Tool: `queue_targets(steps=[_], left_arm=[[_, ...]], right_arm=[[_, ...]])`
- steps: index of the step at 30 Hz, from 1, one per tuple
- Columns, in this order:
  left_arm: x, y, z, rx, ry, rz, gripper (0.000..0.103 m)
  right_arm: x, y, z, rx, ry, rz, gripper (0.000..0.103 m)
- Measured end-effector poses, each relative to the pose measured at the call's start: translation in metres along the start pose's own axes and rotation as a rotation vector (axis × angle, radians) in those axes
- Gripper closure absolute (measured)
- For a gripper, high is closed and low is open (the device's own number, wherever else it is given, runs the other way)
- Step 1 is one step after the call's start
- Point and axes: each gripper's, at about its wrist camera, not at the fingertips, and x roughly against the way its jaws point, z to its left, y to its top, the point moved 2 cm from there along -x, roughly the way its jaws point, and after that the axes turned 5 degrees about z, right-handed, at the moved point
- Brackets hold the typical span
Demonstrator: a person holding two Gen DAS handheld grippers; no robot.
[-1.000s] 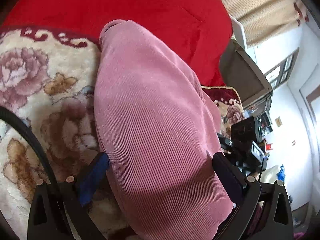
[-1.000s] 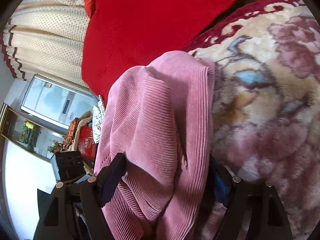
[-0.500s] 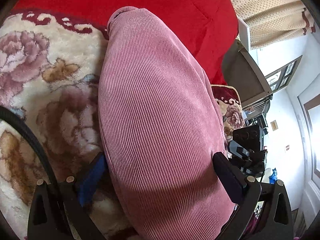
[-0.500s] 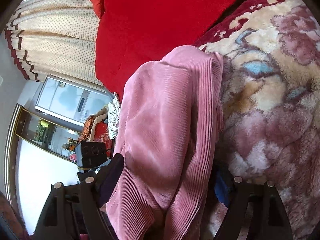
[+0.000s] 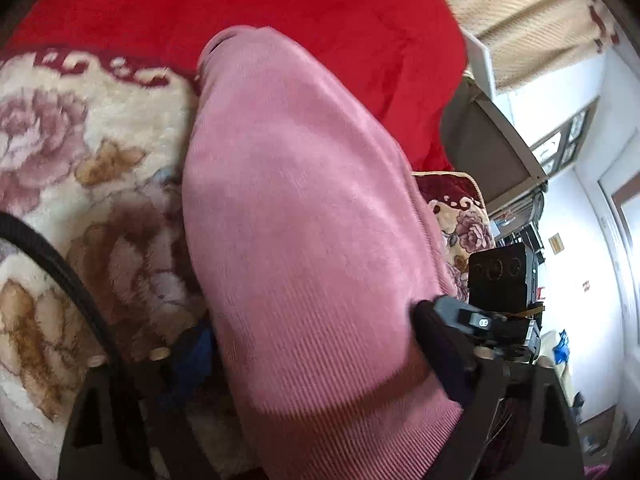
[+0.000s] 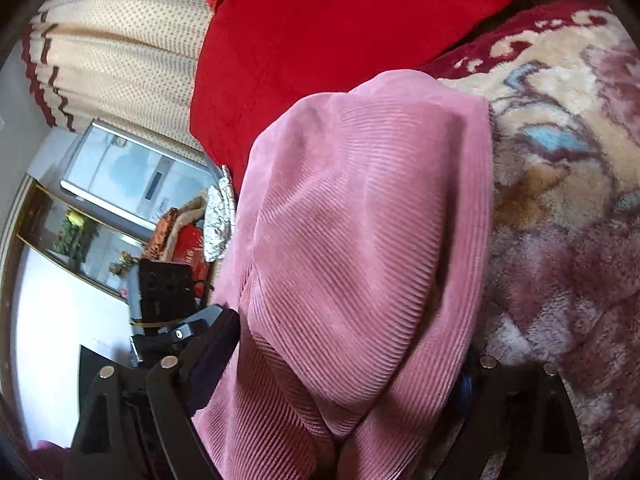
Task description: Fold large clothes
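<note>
The pink garment [image 5: 304,240] fills the gap between the 2 fingers of the left gripper [image 5: 316,344] and runs forward from them, draped over the floral blanket [image 5: 80,184] toward the red cover [image 5: 280,4] beyond. The left jaws stand wide and are closing, with the ribbed cloth between them. The dark pad on the right side of that gap touches the cloth's edge; the blue pad on the other side lies in shadow just beside the cloth, and contact there cannot be told.

In the right wrist view the same garment [image 6: 360,240] lies bunched in folds between the fingers of the right gripper [image 6: 344,368]. These jaws are spread wide and opening. The cloth bulges up through the gap and hides most of the far pad, so a grip cannot be told. The blanket [image 6: 560,220] lies beside that finger.
</note>
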Motion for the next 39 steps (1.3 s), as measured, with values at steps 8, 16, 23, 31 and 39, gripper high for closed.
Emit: queue_targets(steps=[8, 16, 23, 31, 39], left_arm=[[0.008, 0.002, -0.008, -0.068, 0.022, -0.04, 0.032], [0.03, 0.003, -0.014, -0.106, 0.006, -0.112, 0.039], [0.062, 0.002, -0.013, -0.128, 0.025, -0.214, 0.039], [0.098, 0.001, 0.006, -0.115, 0.094, -0.327, 0.039], [0.067, 0.005, 0.055, 0.082, 0.245, -0.126, 0.033]], right_arm=[[-0.002, -0.003, 0.025, 0.092, -0.094, -0.023, 0.03], [0.003, -0.006, 0.055, 0.179, -0.109, -0.086, 0.03], [-0.004, -0.01, 0.087, 0.263, -0.102, -0.133, 0.031], [-0.031, -0.009, 0.108, 0.288, -0.046, -0.174, 0.031], [-0.079, 0.0, 0.075, 0.187, -0.177, -0.022, 0.029]])
